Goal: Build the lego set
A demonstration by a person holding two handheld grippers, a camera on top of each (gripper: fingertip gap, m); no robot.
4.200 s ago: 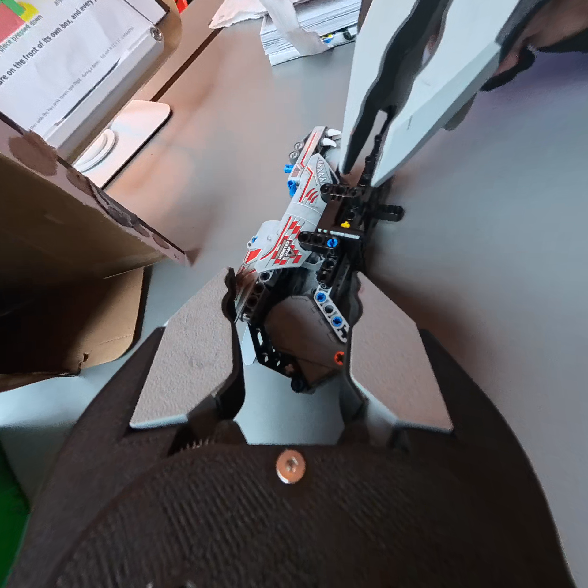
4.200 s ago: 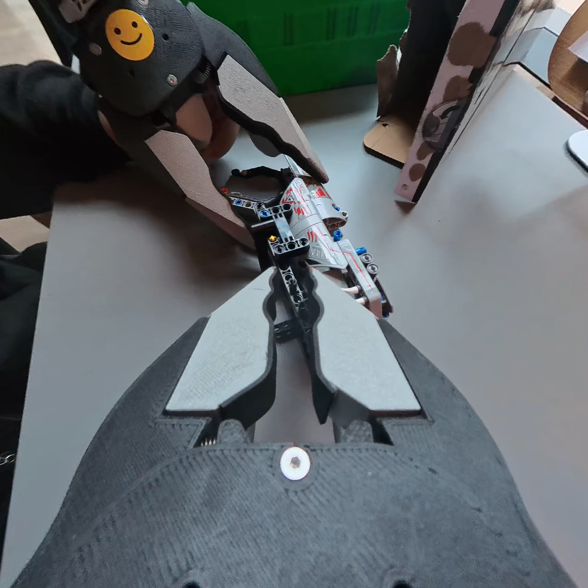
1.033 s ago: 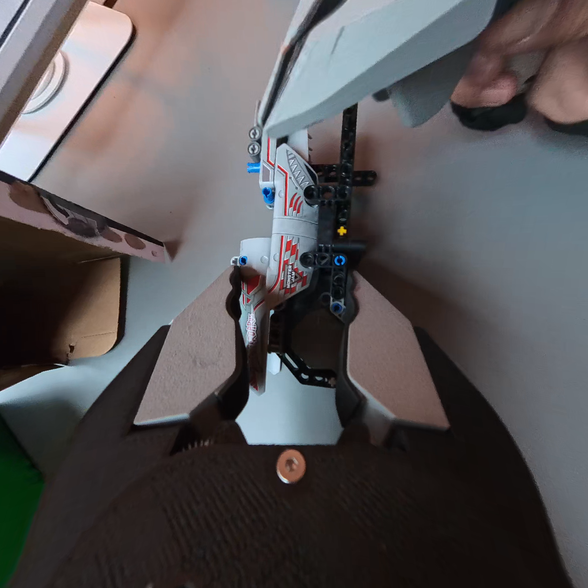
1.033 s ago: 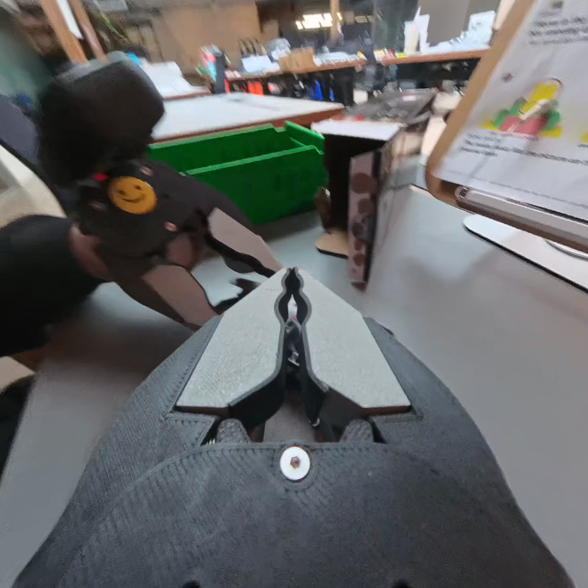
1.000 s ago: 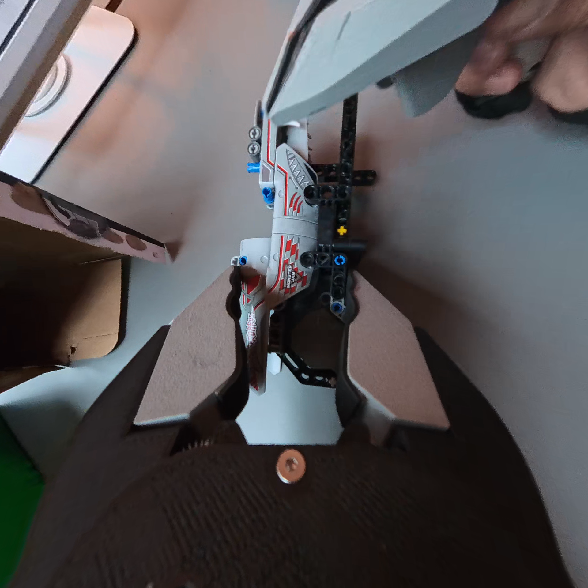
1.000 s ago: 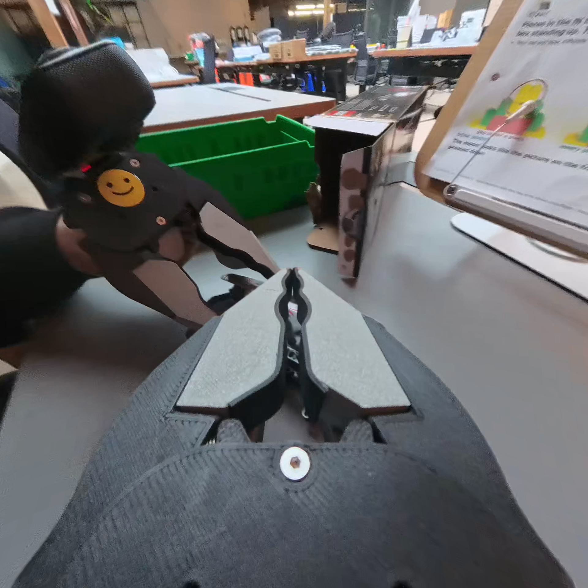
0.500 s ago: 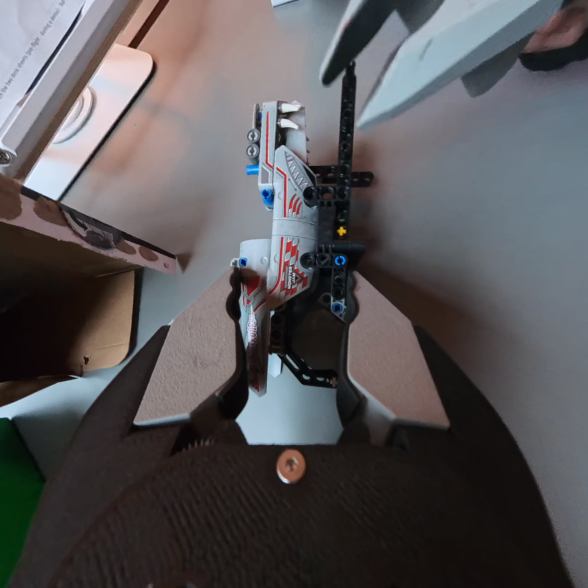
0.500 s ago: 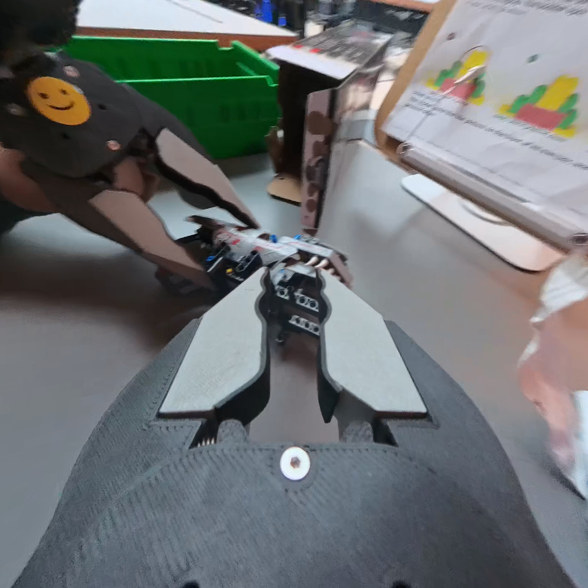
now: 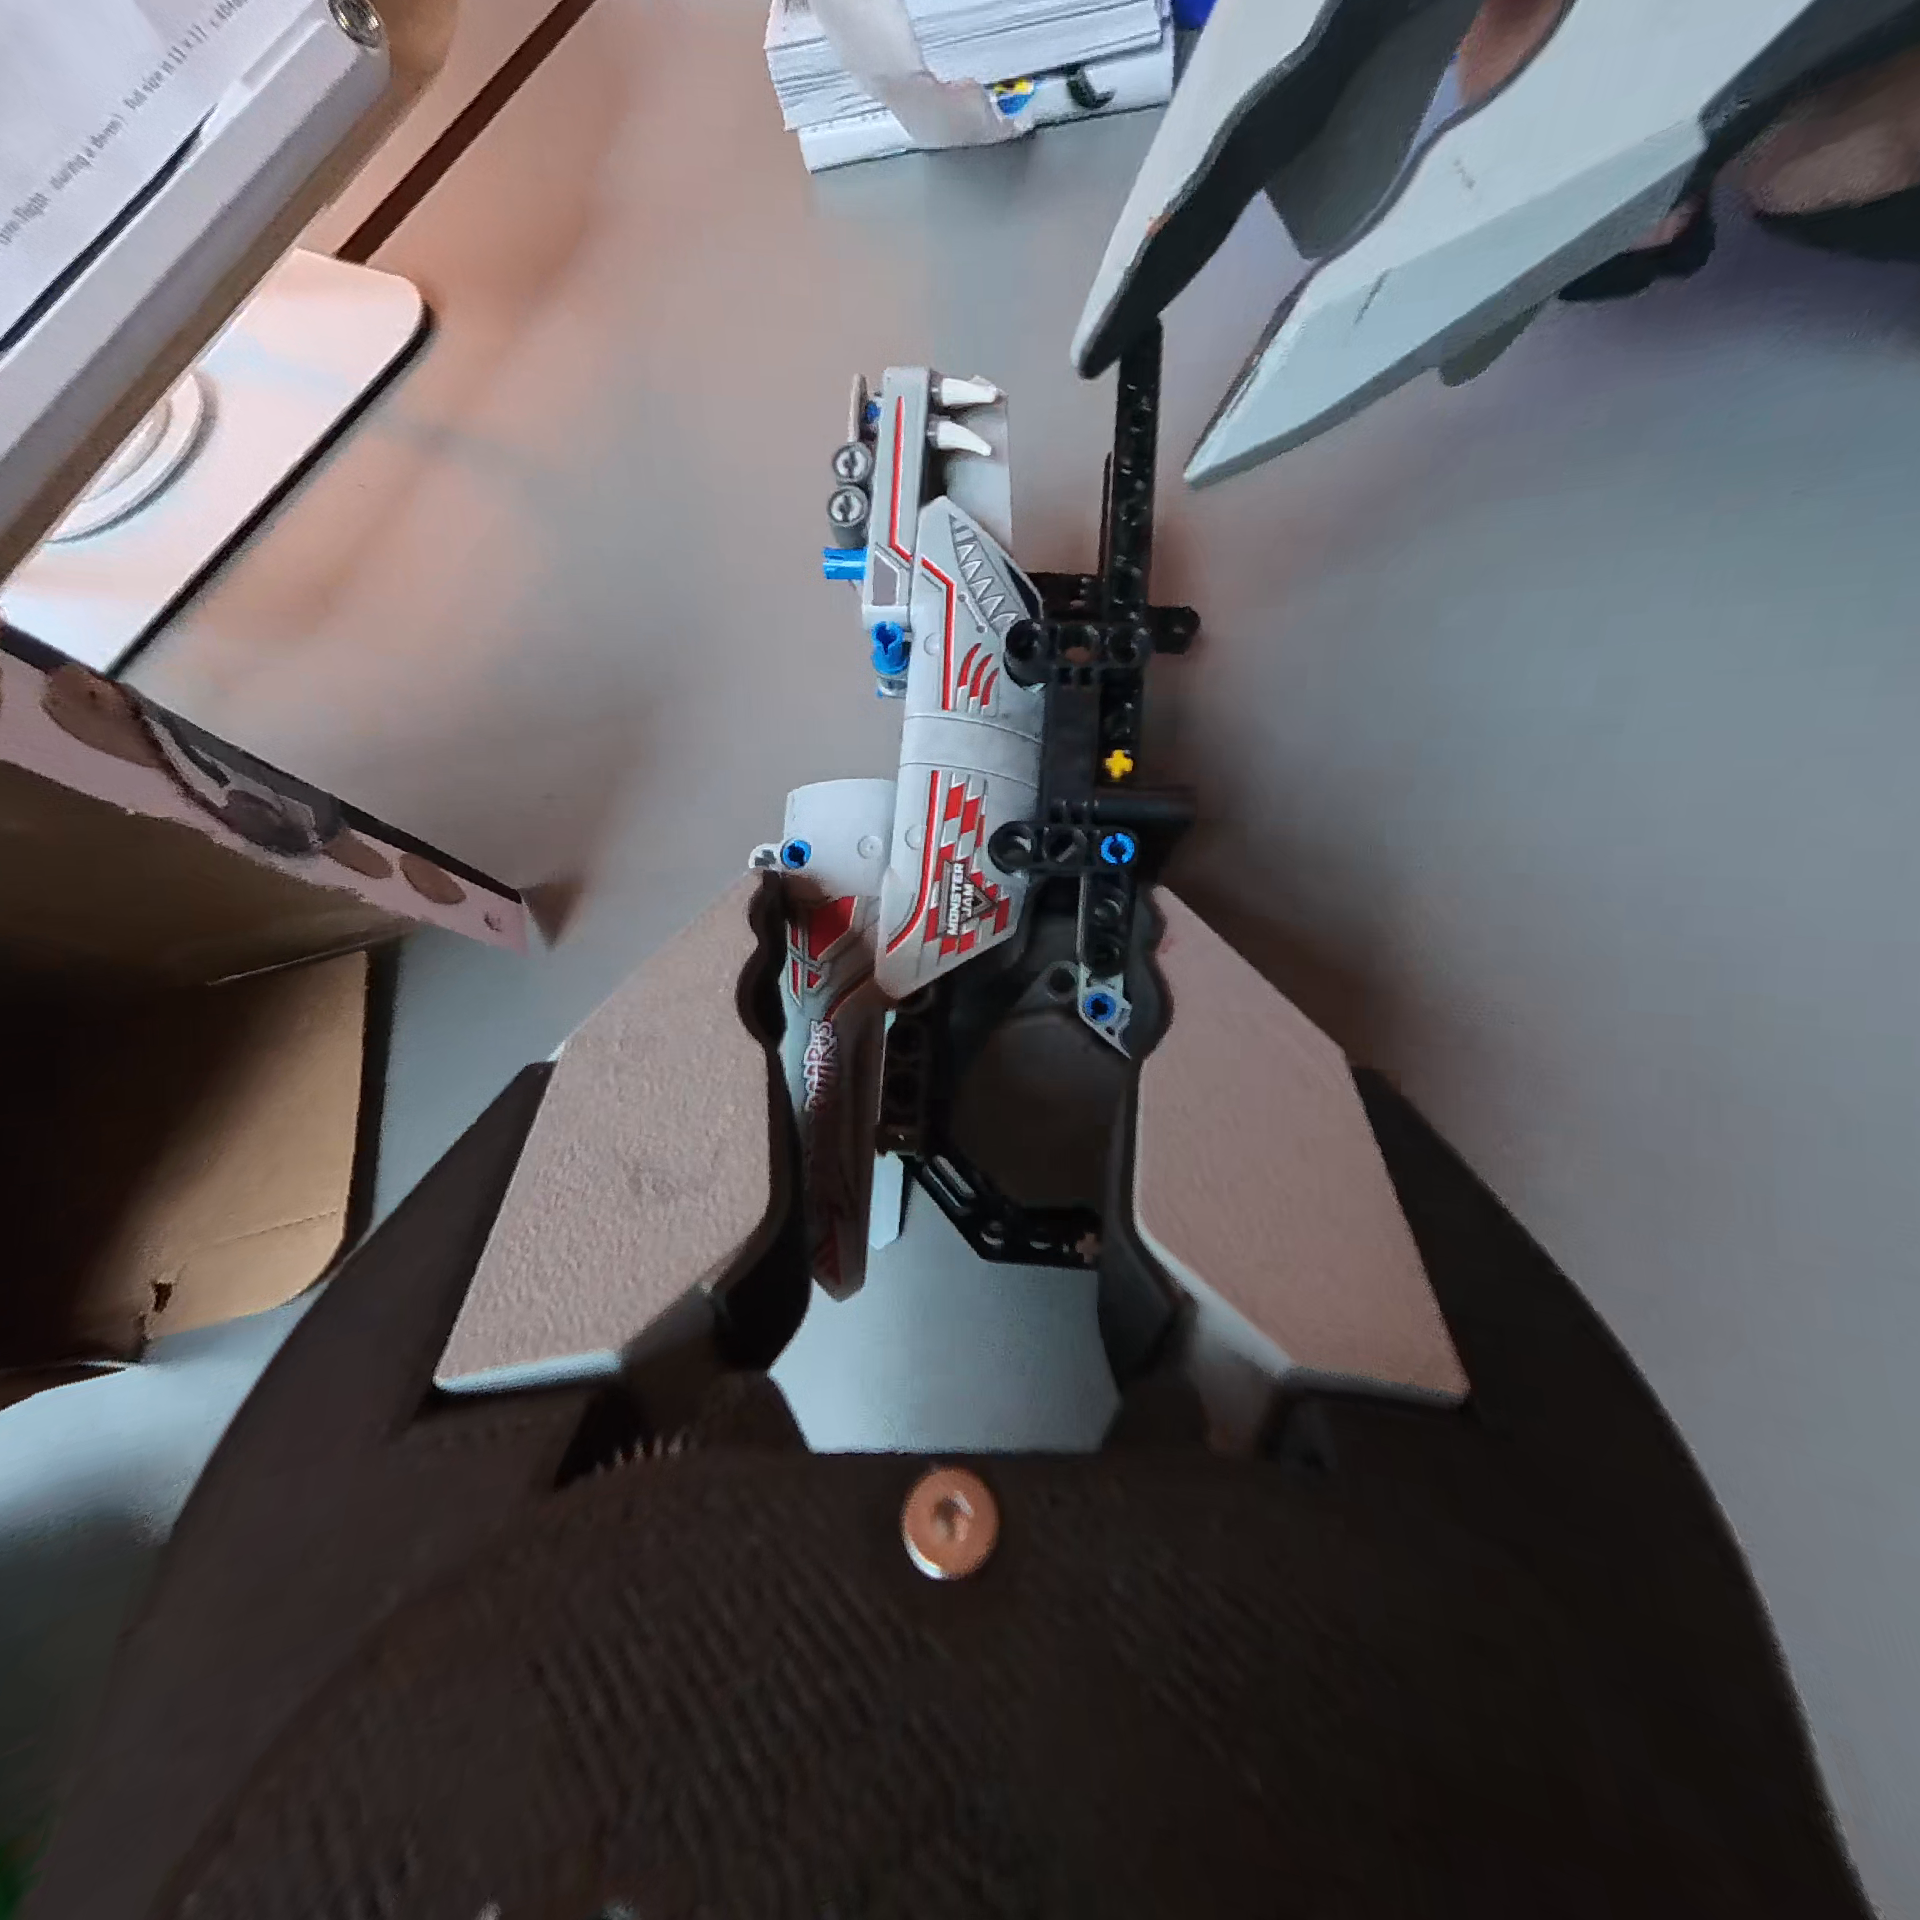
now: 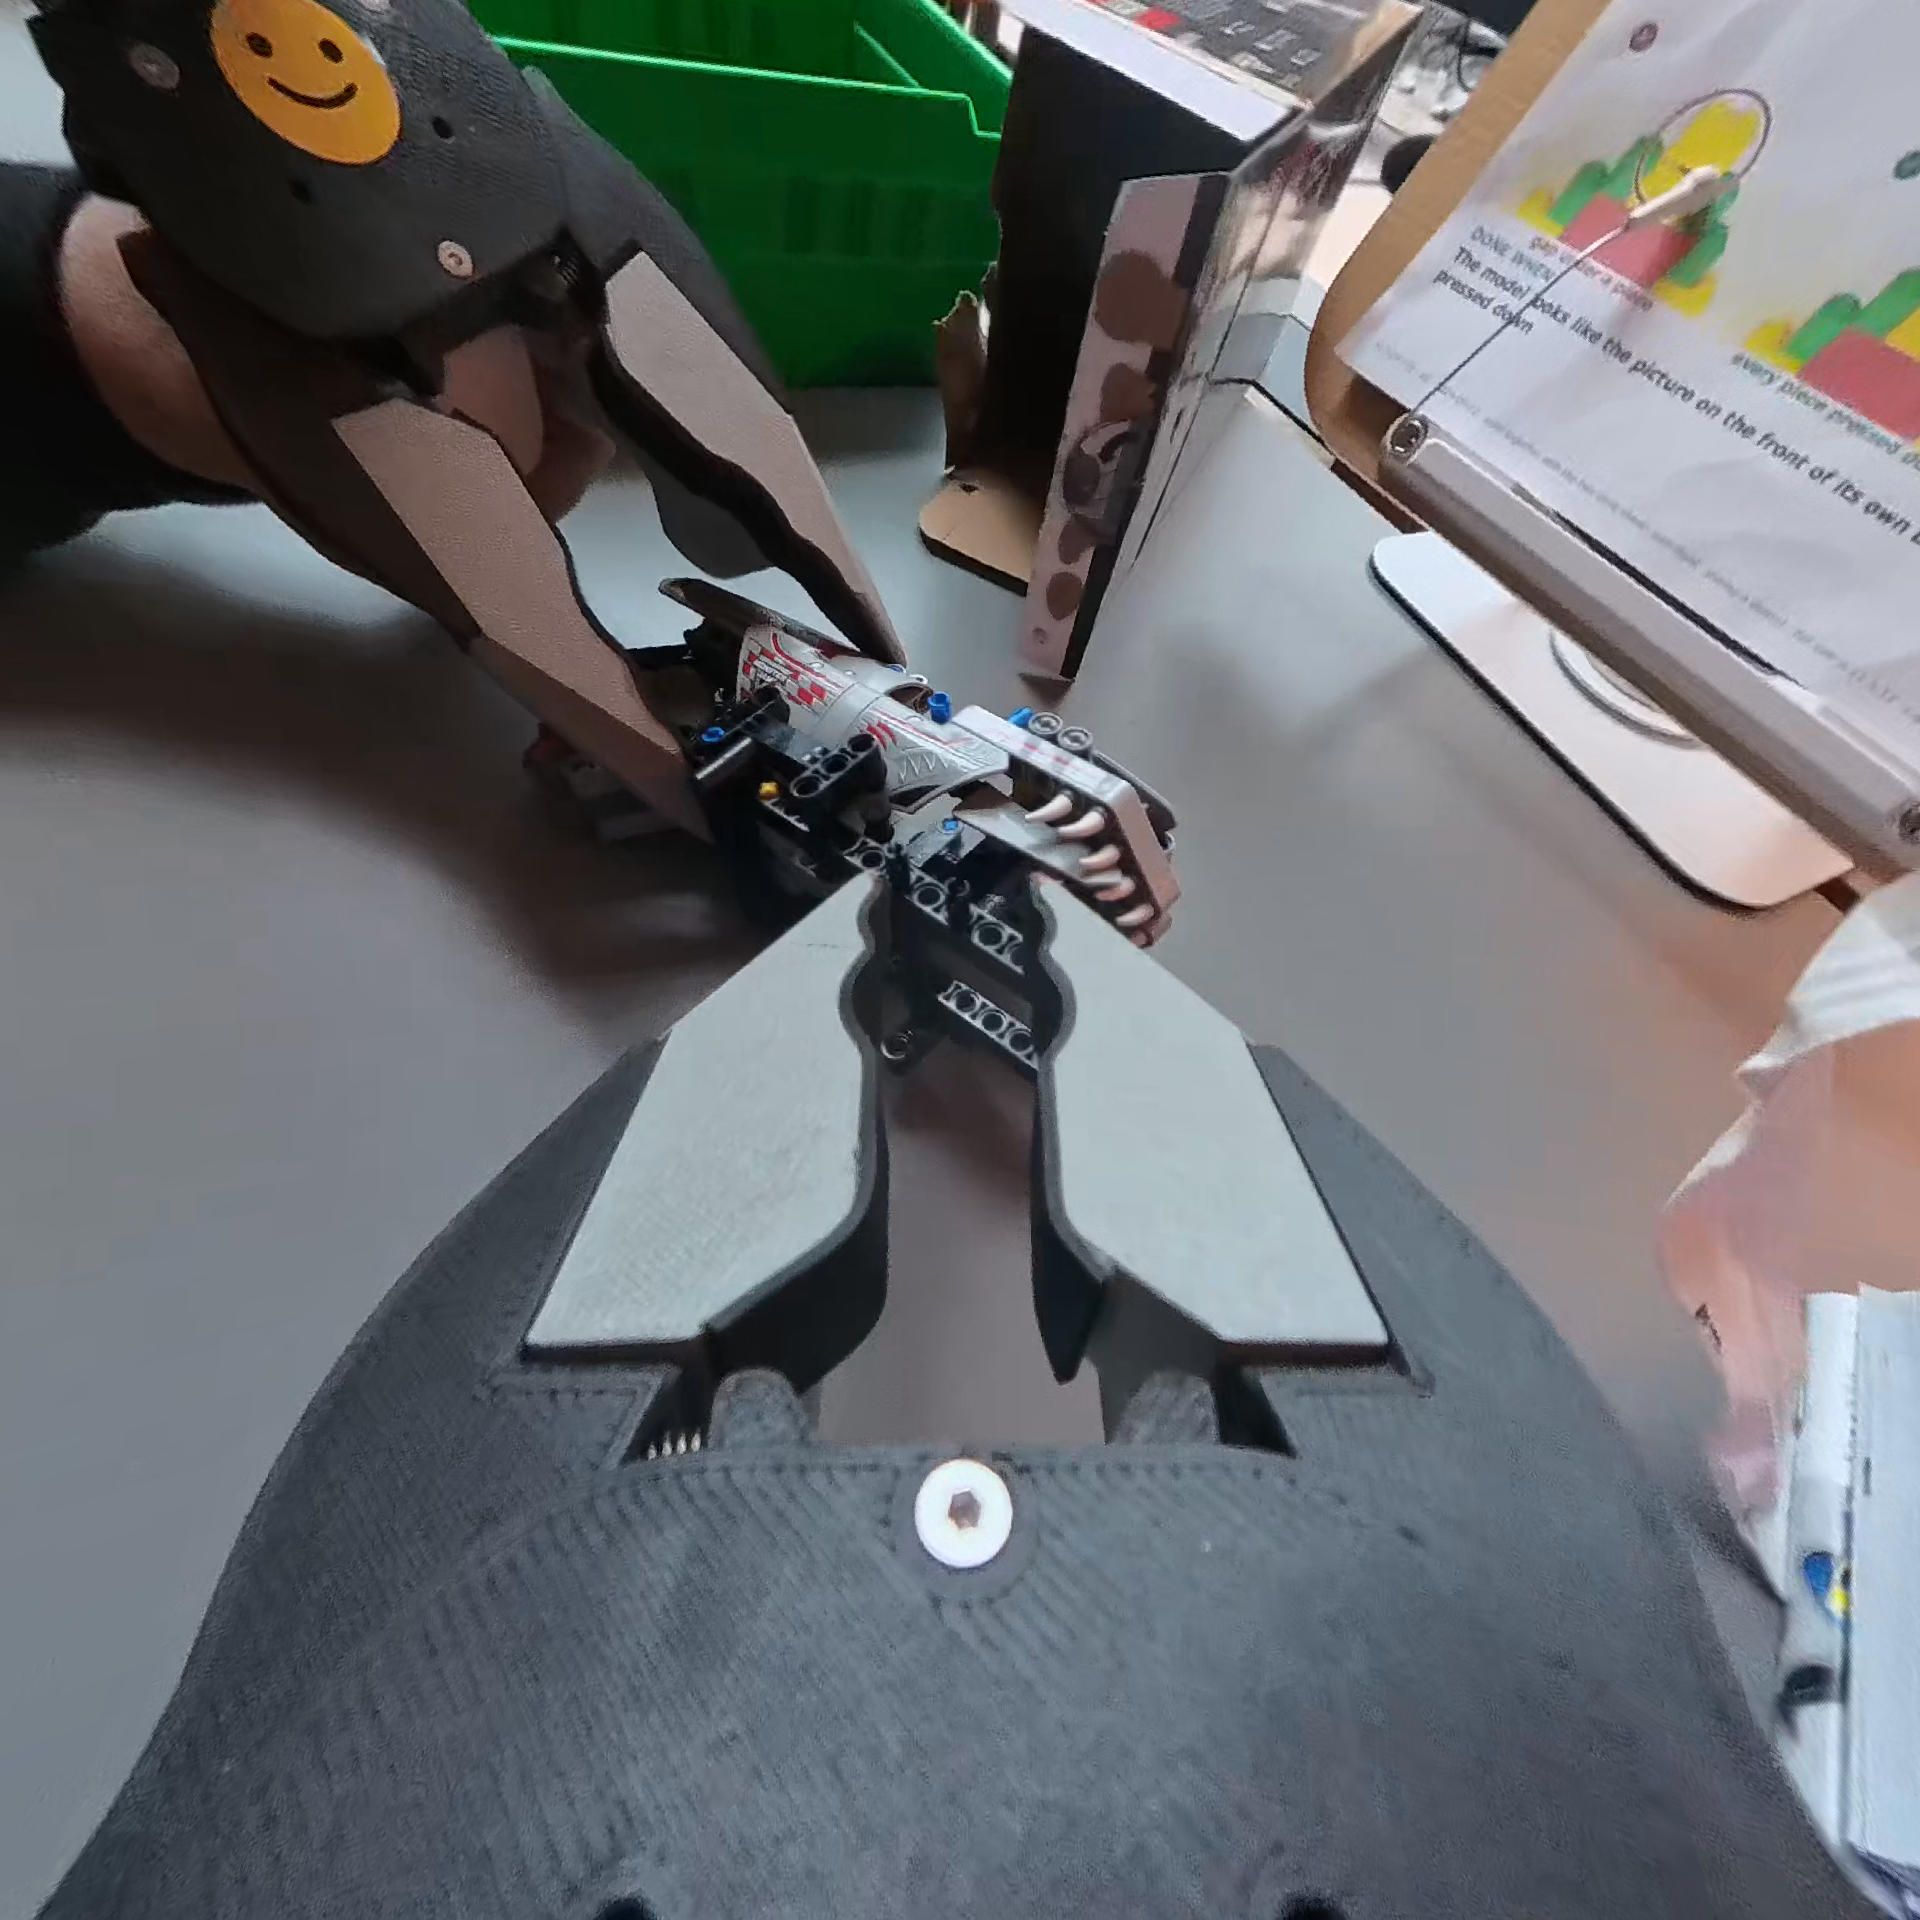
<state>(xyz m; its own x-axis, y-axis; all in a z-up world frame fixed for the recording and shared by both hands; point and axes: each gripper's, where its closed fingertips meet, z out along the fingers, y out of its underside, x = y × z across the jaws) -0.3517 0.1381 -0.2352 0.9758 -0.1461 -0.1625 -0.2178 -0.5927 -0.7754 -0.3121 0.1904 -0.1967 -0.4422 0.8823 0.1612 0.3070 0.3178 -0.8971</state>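
Gripping the rear of the lego model (image 9: 966, 821) between its two fingers, our left gripper (image 9: 951, 956) pins the half-built grey, red and black vehicle against the grey worktop (image 9: 1558, 935) at the centre of the left wrist frame. We see the model's grey toothed snout pointing toward the top of that frame, with a long black beam (image 9: 1132, 488) running alongside it on the right. Our right gripper (image 10: 951, 935) has its fingers parted, with the black beam pieces at the model's front lying in the gap near the tips; we cannot tell whether the fingers touch them. In the right wrist frame the left gripper, marked with a yellow smiley sticker (image 10: 304, 81), enters from the upper left. Behind it stand a green bin (image 10: 831, 187) and an open cardboard box (image 10: 1132, 343); a clipboard stand with a printed sheet (image 10: 1683, 343) occupies the upper right, and a stack of papers (image 9: 966, 83) lies at the top of the left wrist frame.
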